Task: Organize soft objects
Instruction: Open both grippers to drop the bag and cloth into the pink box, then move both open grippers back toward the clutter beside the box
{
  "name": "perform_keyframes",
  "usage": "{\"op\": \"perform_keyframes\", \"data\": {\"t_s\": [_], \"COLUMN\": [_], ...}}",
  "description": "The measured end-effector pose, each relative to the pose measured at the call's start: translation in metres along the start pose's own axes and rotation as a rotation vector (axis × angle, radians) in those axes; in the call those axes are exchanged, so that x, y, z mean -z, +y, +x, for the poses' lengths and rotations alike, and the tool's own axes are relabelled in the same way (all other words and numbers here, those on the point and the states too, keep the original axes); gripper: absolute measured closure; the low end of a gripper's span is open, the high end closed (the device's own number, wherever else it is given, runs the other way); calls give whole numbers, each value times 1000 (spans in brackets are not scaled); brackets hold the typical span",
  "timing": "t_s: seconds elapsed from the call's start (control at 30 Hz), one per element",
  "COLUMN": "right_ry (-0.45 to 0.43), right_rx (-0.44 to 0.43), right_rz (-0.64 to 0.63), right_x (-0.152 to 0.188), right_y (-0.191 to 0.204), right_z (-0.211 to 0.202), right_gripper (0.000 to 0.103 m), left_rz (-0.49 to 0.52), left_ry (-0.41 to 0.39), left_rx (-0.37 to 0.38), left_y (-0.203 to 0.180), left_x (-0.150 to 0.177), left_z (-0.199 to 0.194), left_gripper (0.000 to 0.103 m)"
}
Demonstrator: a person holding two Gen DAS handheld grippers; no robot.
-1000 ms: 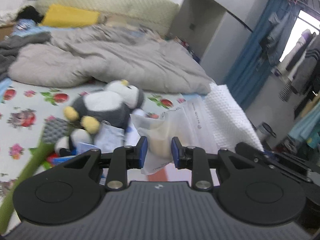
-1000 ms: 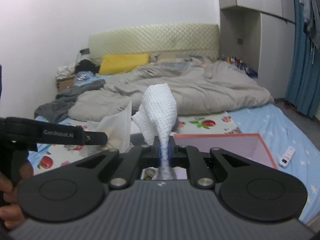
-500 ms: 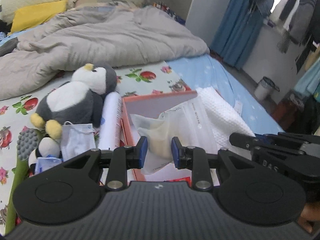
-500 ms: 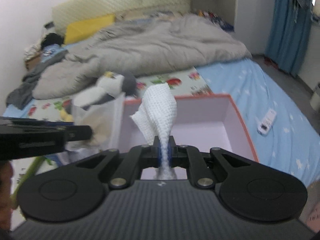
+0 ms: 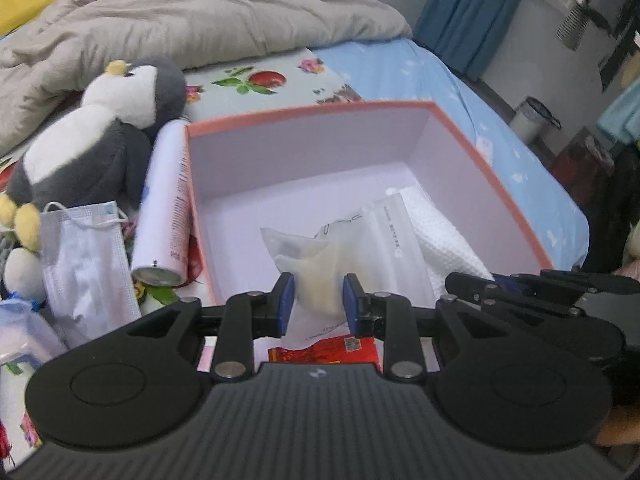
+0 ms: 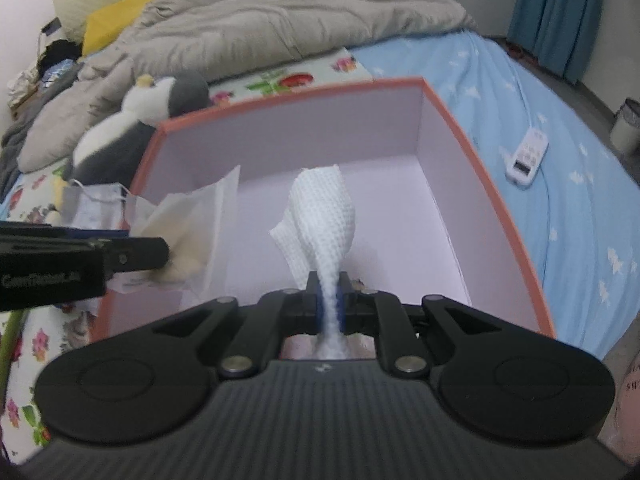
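Fingers of the left gripper pinch a clear plastic pouch with something cream-coloured inside; the pouch stands up from the blue pads and hangs over the near part of the open box. At about 6 o'clock below those pads, a red packet shows, partly hidden by the gripper body. Fingers of the right gripper are pressed together on a white waffle-weave cloth — the cloth rises in a twisted plume above the pads, over the box's pale interior. In the left wrist view the same cloth lies at 3 o'clock of the pouch, touching it, with the right gripper at the frame's lower right.

Left of the box, at 9 o'clock, a white spray can lies on the bed along the box's outer wall, just beside it. A crumpled blue face mask lies left of the can. Past both, at 10 o'clock, a plush penguin leans against the can's far end. On the right, a white remote lies on the blue sheet, well apart from the box. Farthest off — at 12 o'clock — a grey duvet is heaped across the bed.
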State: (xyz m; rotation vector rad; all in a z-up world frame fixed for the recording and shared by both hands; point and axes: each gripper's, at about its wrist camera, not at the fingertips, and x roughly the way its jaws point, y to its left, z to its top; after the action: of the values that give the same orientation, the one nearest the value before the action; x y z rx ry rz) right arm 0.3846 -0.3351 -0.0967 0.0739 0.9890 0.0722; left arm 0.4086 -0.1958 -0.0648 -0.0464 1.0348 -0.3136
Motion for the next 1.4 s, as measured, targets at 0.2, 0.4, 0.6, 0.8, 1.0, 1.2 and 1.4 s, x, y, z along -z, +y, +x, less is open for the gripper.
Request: {"op": "perform_keyframes", "data": {"t_s": [0.2,0.4,0.6,0.8,1.0,1.2,1.4], "right_ry": [7,-41,-103,-183,-262,-324,-342], "right_rx": [8,-6,-33,-73,-89,-131,-171], "right_rz": [14,1,3,-4,-34,-34,-89], "right_x": [4,7,17,29,44,70,101], "right_y": [-9,-9,-2,9,26,42,70], "right_z": [12,-1,-28,-66,-103,-134,-151], "right_gripper": [70,70,70,70,71,71,71], "left_rz": [3,1,67,60,32,-20,-95], "left_ry": [2,-18,-87,-159,-231,-279,-313], "left_rx": [-18,-16,-28,-51,-76,-101,-122], "left_y": [-2,-2,-4,7,24,50,81], "left_x": [2,8,26,53,83,122,161], "left_z": [9,0,-33,-70,-107,-141,-171], "left_gripper": [55,55,55,55,55,55,55]}}
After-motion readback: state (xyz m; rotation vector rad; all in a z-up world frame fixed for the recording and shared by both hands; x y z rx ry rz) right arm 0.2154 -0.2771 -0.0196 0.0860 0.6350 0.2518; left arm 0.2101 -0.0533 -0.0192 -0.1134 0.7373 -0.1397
